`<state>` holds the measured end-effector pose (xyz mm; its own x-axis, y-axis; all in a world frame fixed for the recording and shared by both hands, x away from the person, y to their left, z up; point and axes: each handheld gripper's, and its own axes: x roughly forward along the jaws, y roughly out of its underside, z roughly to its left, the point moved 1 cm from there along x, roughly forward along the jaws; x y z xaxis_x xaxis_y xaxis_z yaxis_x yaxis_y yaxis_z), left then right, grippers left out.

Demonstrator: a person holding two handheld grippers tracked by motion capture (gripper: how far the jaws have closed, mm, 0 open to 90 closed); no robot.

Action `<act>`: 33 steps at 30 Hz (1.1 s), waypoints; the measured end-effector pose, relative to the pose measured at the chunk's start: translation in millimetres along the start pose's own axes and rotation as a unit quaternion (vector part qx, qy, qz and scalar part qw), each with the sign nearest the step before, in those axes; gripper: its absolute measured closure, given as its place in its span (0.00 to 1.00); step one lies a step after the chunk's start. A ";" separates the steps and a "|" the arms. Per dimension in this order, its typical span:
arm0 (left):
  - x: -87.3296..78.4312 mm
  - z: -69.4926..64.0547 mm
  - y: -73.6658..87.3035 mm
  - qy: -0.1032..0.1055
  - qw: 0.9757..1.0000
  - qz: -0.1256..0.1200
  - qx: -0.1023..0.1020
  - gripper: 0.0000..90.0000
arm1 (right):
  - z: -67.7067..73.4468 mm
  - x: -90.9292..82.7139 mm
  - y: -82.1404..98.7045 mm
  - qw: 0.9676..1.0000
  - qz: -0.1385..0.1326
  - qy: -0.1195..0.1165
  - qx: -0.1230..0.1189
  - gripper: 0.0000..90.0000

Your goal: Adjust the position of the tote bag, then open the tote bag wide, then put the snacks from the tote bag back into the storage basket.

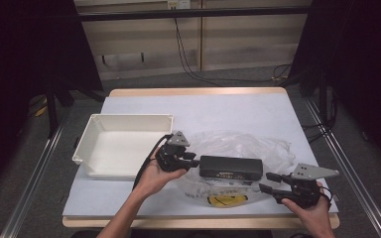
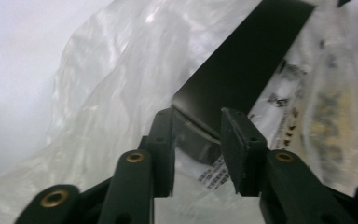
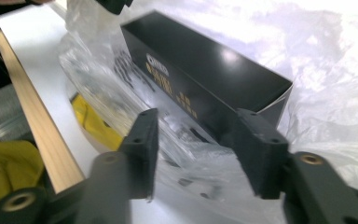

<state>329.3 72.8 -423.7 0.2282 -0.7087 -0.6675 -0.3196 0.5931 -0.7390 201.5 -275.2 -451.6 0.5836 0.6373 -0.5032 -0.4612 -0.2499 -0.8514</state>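
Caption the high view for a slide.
Two open grippers flank a black box on clear plastic bag, beside white tray.

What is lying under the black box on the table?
The black box rests on a crumpled clear plastic bag with black print and a yellow mark, spread over the table. The bag's part directly beneath the box is covered, so anything there cannot be seen.

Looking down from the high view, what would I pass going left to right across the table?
White open plastic tray → left gripper → long black box lying on a crinkled clear plastic bag → right gripper.
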 end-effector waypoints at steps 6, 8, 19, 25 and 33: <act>1.6 -4.8 -14.0 0.015 0.999 0.006 0.045 0.65 | 9.8 -2.0 4.4 1.000 -0.005 -0.007 -0.002 0.49; 3.3 -7.3 -18.7 0.033 0.997 0.018 0.061 0.63 | 11.6 -1.7 3.0 1.000 -0.009 -0.013 -0.003 0.49; 12.4 -8.2 -33.5 0.055 0.994 0.040 0.090 0.57 | 15.4 0.9 0.9 1.000 -0.008 -0.020 -0.009 0.47; 24.2 -11.7 -37.4 0.075 0.988 0.071 0.112 0.55 | 17.6 0.4 1.8 1.000 -0.006 -0.024 -0.012 0.46; 30.1 -4.4 -41.3 0.079 0.987 0.091 0.109 0.50 | 17.0 1.6 1.4 1.000 -0.007 -0.024 -0.010 0.43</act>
<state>345.3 25.3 -412.9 0.0340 -0.6237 -0.7809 -0.1326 0.7717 -0.6221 190.4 -262.2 -451.1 0.5565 0.6749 -0.4846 -0.4402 -0.2551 -0.8609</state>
